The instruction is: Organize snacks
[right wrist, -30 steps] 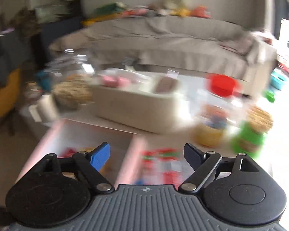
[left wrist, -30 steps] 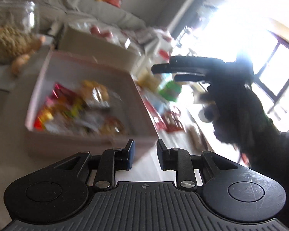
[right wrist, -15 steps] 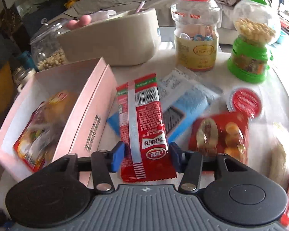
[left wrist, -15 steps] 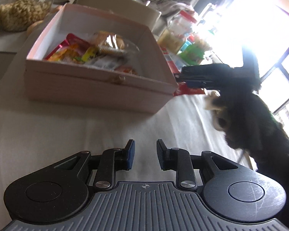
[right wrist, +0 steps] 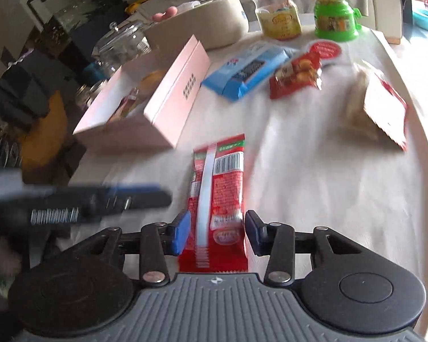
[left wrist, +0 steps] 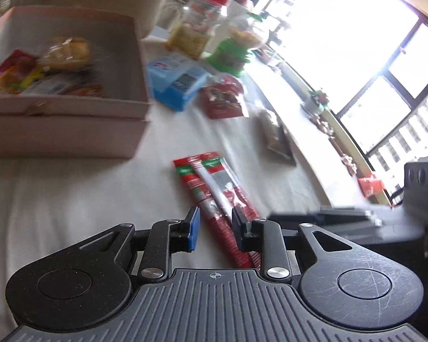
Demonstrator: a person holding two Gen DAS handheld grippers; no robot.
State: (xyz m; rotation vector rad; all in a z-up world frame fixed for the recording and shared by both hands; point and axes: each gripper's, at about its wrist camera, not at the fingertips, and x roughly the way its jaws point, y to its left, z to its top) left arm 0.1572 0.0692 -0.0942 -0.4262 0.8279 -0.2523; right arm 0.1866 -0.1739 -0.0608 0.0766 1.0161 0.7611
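A long red snack packet (right wrist: 219, 188) lies lengthwise between the fingers of my right gripper (right wrist: 217, 230). Its jaws are closing and both pads sit against the packet's sides. An open pink box (right wrist: 174, 94) holding several wrapped snacks stands to the left and farther back. In the left wrist view the same red packet (left wrist: 214, 191) runs into the narrow gap of my left gripper (left wrist: 214, 225), which stands slightly open. Whether the packet is inside that gap or below it I cannot tell. The left gripper (right wrist: 157, 196) shows blurred just left of the packet.
On the white cloth behind lie a blue packet (right wrist: 248, 71), a red cookie bag (right wrist: 296, 74) and a clear bag with a red card (right wrist: 376, 108). A red-lidded jar (right wrist: 276, 8), green candy dispenser (right wrist: 333, 14), beige tub (right wrist: 202, 25) and glass jar (right wrist: 122, 45) stand at the back.
My right gripper narrowed around the red packet and drew it away from the pink box toward the table's near side. My left gripper swung right to meet it.
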